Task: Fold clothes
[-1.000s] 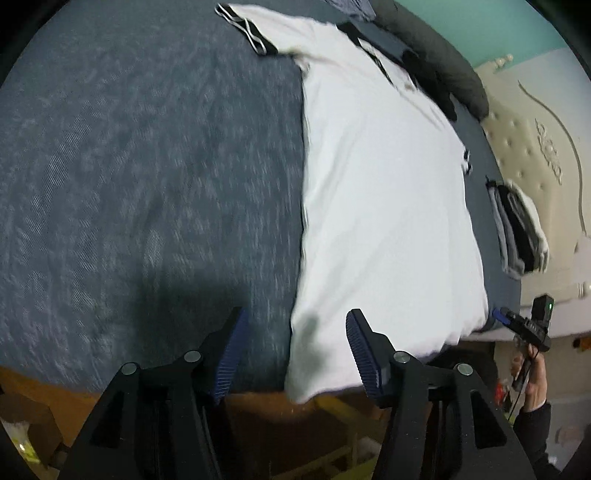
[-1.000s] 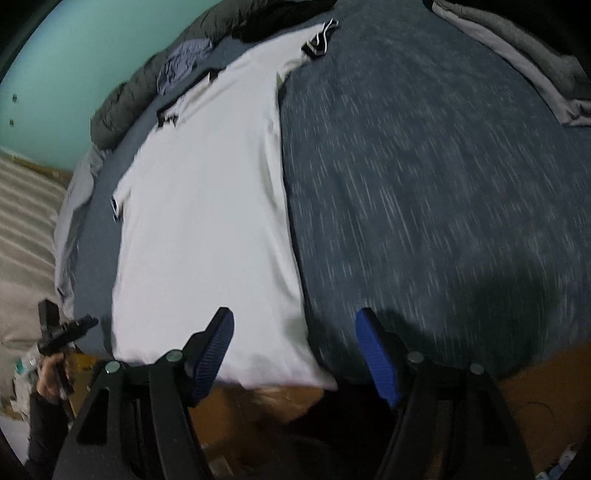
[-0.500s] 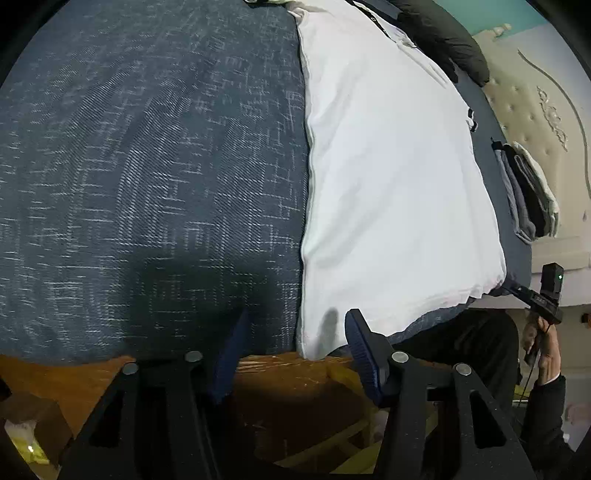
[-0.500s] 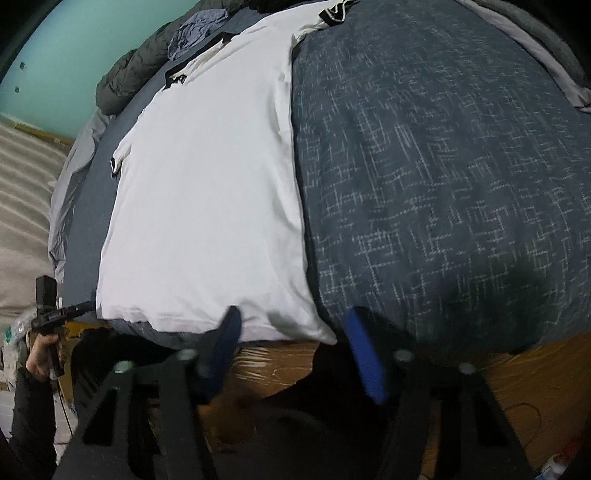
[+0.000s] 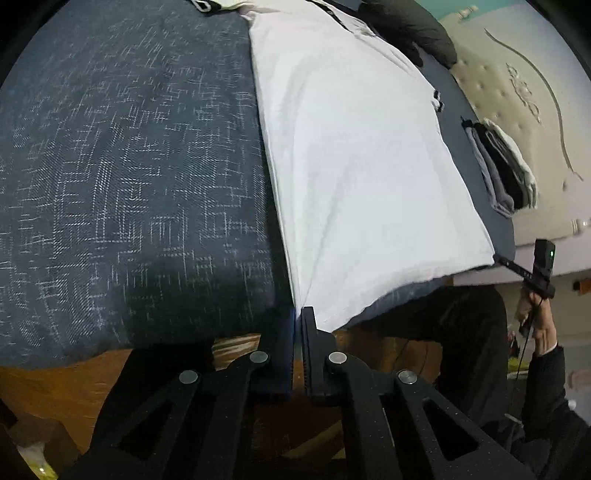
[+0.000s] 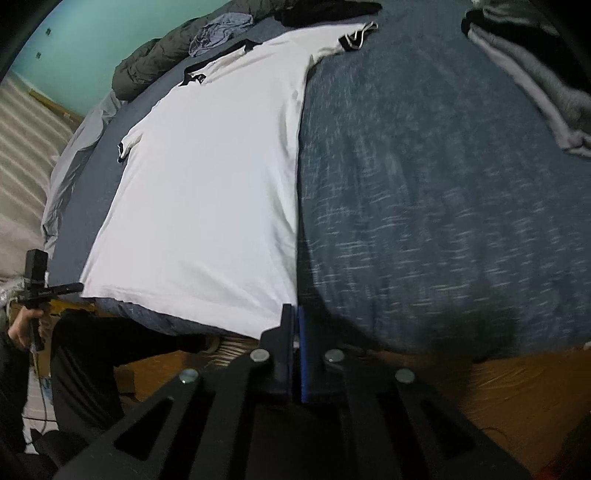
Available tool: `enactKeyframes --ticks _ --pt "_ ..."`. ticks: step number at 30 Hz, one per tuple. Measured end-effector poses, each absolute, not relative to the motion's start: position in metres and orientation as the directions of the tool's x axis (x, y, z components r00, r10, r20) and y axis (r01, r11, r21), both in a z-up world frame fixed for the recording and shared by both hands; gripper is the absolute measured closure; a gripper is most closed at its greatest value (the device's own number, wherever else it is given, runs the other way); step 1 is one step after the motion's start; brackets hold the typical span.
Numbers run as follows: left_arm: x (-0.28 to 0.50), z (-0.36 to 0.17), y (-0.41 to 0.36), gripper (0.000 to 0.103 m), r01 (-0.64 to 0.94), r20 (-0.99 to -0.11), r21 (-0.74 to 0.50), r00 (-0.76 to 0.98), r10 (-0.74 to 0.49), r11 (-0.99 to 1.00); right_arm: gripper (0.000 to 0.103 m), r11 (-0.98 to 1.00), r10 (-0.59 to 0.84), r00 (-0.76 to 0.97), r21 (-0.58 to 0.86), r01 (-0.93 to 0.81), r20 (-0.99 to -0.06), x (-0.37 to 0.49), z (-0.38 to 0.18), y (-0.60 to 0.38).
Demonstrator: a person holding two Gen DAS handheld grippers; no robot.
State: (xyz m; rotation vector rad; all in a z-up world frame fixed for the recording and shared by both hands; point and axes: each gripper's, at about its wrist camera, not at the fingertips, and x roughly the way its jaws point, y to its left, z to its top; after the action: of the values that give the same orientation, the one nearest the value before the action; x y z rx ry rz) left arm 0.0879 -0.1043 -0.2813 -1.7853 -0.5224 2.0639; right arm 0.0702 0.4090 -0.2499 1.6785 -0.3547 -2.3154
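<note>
A white T-shirt [image 5: 354, 162] with black trim lies flat on the dark blue bedspread [image 5: 129, 166], hem toward me. In the left wrist view my left gripper [image 5: 298, 314] is at the near hem corner on the shirt's left edge, its jaws closing tight on the cloth. The right wrist view shows my right gripper [image 6: 294, 314] at the shirt's [image 6: 207, 177] other near hem corner, jaws likewise closing, pinching the fabric. Each view also catches the other gripper at the far hem corner: the right gripper [image 5: 532, 273] and the left gripper [image 6: 48, 291], each held by a hand.
A folded stack of clothes [image 5: 506, 173] sits on the bed near the padded headboard [image 5: 524, 96]. A grey duvet [image 6: 155, 62] and a crumpled blue garment [image 6: 218, 33] lie beyond the shirt's collar. The wooden bed frame [image 5: 55, 387] runs below the mattress edge, by the person's dark trousers [image 6: 92, 354].
Both grippers moved in over the hem corners with jaws wide, then shut on the cloth. The shirt's near edge is now slightly pulled up at each corner.
</note>
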Motion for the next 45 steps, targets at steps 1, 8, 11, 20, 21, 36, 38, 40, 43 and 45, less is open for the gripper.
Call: enactKeyframes --ticks 1,8,11,20,21,36,38,40,43,45 --pt "0.088 -0.281 -0.107 0.100 -0.031 -0.856 -0.499 -0.136 0.498 -0.866 0.101 -0.938 -0.345 -0.297 0.340 0.070 -0.890 0.072 -0.249 0.411" --pt "0.090 -0.284 -0.117 0.100 -0.029 -0.862 -0.493 -0.122 0.492 -0.870 0.101 -0.941 -0.337 -0.285 0.335 0.055 -0.897 0.078 -0.253 0.423" --pt "0.088 -0.295 -0.115 0.100 -0.015 -0.867 -0.491 -0.095 0.490 -0.871 0.101 -0.942 -0.332 -0.274 0.330 0.054 -0.903 0.075 -0.259 0.420" --pt "0.074 -0.297 -0.110 0.091 0.028 -0.890 -0.451 -0.088 0.447 -0.892 0.094 -0.935 -0.352 -0.236 0.353 0.042 -0.906 0.070 -0.264 0.418" --pt "0.071 -0.291 -0.113 0.087 0.029 -0.894 -0.440 -0.104 0.435 -0.897 0.088 -0.935 -0.350 -0.239 0.352 0.038 -0.906 0.068 -0.261 0.420" --pt "-0.047 -0.223 -0.096 0.050 0.032 -0.794 -0.410 -0.504 0.340 -0.911 0.041 -0.888 -0.347 -0.526 0.453 -0.084 -0.777 -0.064 -0.200 0.455" --pt "-0.064 -0.232 -0.090 0.044 0.044 -0.779 -0.428 -0.525 0.343 -0.903 0.037 -0.879 -0.338 -0.554 0.466 -0.103 -0.760 -0.088 -0.199 0.456" --pt "-0.079 -0.244 -0.085 0.041 0.053 -0.769 -0.434 -0.541 0.340 -0.899 0.036 -0.881 -0.325 -0.571 0.461 -0.107 -0.754 -0.112 -0.198 0.459" --pt "-0.098 -0.257 -0.076 0.041 0.060 -0.761 -0.430 -0.562 0.325 -0.901 0.035 -0.883 -0.305 -0.579 0.453 -0.126 -0.756 -0.147 -0.204 0.462" --pt "-0.110 -0.267 -0.074 0.041 0.074 -0.755 -0.425 -0.578 0.308 -0.902 0.035 -0.867 -0.309 -0.582 0.475 -0.154 -0.753 -0.168 -0.212 0.466"
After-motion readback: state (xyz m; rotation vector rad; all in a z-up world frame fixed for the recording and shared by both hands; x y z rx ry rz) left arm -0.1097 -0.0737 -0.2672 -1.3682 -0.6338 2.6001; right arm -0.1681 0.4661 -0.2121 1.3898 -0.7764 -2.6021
